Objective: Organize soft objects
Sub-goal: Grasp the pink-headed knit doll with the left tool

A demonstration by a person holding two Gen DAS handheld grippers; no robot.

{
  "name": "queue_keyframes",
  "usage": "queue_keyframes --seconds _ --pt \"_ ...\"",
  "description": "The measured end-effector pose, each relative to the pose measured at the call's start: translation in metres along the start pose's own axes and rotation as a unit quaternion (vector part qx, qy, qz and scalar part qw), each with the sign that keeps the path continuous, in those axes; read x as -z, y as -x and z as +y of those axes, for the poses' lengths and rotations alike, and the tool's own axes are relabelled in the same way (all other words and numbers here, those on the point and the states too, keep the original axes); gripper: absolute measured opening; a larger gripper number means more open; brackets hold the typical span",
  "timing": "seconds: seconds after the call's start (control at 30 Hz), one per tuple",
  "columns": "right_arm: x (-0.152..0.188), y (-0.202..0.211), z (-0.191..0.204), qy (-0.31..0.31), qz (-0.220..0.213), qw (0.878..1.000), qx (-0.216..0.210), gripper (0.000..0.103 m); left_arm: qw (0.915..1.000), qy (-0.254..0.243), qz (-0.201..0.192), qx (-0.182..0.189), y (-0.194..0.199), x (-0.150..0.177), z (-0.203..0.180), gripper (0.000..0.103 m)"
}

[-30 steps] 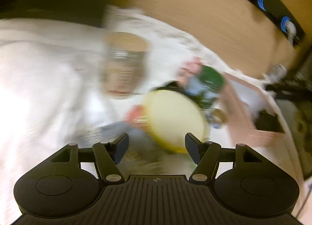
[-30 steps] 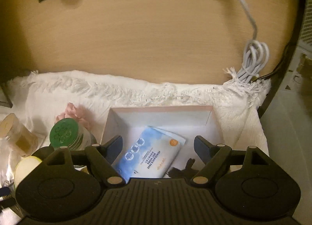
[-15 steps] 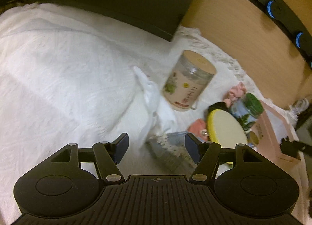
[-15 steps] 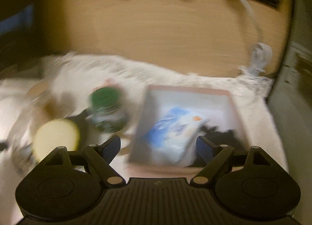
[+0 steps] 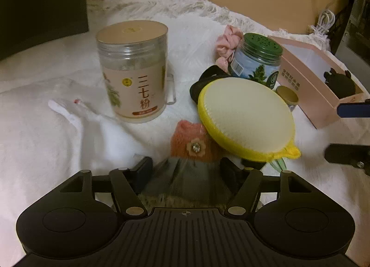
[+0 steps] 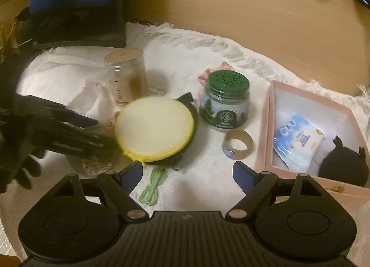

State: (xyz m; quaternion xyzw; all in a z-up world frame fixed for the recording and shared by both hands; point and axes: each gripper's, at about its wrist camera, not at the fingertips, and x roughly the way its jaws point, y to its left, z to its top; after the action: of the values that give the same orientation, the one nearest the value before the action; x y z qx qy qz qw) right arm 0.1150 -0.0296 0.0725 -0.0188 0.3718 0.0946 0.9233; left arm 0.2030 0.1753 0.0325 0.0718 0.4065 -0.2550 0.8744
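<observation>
1. Your left hand-held gripper (image 5: 185, 170) is released, its fingers spread on either side of a clear bag of greyish material (image 5: 185, 181) lying on the white cloth (image 5: 46, 128); whether the pads touch the bag yet is hard to tell.
2. Your right hand-held gripper (image 6: 187, 174) is also released and holds nothing, hovering over the cloth near the green cord (image 6: 153, 186).
3. The soft things left out are the yellow sponge (image 5: 246, 114), the orange knitted piece (image 5: 194, 144) just beyond the bag, and the pink scrunchie (image 5: 227, 42) behind the green-lidded jar (image 5: 256, 59).
4. The pink box (image 6: 270, 128) already holds a blue wipes packet (image 6: 298, 139) and a black plush (image 6: 342, 163).
5. Judging by this, close on the bag's middle, gently, so it doesn't slip or burst.
6. Lift clear of the sponge's overhanging edge, and keep away from the tall jar (image 5: 133, 77).
</observation>
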Motion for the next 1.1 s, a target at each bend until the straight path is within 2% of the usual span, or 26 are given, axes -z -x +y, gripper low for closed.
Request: queue_keyframes --seconds 0.1,0.17,0.2,0.23,0.27,0.37,0.47,0.57,0.63,0.73,0.87,0.9,0.93,0.97,1.03,1.1 --pt "-0.006 0.001 0.001 0.002 -0.002 1.0 -0.007 0.086 0.9999 0.006 -0.006 0.012 -0.004 0.0 0.002 0.069" --pt "-0.015 -0.003 0.002 0.0 -0.004 1.0 -0.017 0.086 0.9998 0.011 -0.002 0.015 0.0 0.001 0.003 0.063" --pt "-0.02 -0.005 0.004 0.0 -0.006 1.0 -0.021 0.086 0.9998 0.013 0.001 0.015 0.004 0.002 0.003 0.049" --pt "-0.025 -0.006 0.006 0.002 -0.009 1.0 -0.023 0.086 0.9995 0.023 0.004 0.02 0.01 0.004 0.005 0.028" --pt "-0.031 -0.008 0.01 0.007 -0.013 1.0 -0.025 0.086 0.9988 0.04 0.007 0.027 0.018 0.008 0.008 0.026" --pt "-0.049 -0.014 0.025 0.031 -0.024 0.998 -0.039 0.086 0.9961 0.077 -0.005 0.044 0.039 0.023 0.014 0.025" --pt "-0.071 -0.026 0.043 0.046 -0.026 0.995 -0.085 0.086 0.9944 0.1 -0.017 0.03 0.064 0.042 0.018 0.023" --pt "-0.095 -0.053 0.067 0.042 0.002 0.988 -0.146 0.086 0.99 0.138 -0.024 0.02 0.086 0.061 0.029 0.023" --pt "-0.104 -0.078 0.087 0.033 0.028 0.985 -0.17 0.086 0.9878 0.153 -0.026 0.007 0.097 0.07 0.036 0.023" --pt "-0.111 -0.124 0.118 0.015 0.076 0.981 -0.178 0.086 0.9836 0.178 -0.03 -0.008 0.11 0.081 0.046 0.023" --pt "-0.109 -0.163 0.148 0.03 0.102 0.982 -0.155 0.085 0.9785 0.203 -0.034 -0.016 0.121 0.092 0.056 0.023" --pt "-0.108 -0.168 0.153 0.034 0.11 0.981 -0.155 0.083 0.978 0.205 -0.034 -0.019 0.123 0.094 0.057 0.023" --pt "-0.107 -0.169 0.156 0.039 0.115 0.98 -0.156 0.069 0.9775 0.207 -0.035 -0.022 0.125 0.094 0.058 0.023" --pt "-0.106 -0.168 0.158 0.046 0.12 0.979 -0.16 0.045 0.9772 0.208 -0.036 -0.024 0.126 0.094 0.059 0.023" --pt "-0.107 -0.157 0.157 0.061 0.12 0.976 -0.169 0.022 0.9767 0.209 -0.039 -0.024 0.129 0.093 0.059 0.023" --pt "-0.108 -0.136 0.15 0.065 0.107 0.976 -0.179 0.015 0.9775 0.206 -0.04 -0.018 0.13 0.091 0.057 0.023"
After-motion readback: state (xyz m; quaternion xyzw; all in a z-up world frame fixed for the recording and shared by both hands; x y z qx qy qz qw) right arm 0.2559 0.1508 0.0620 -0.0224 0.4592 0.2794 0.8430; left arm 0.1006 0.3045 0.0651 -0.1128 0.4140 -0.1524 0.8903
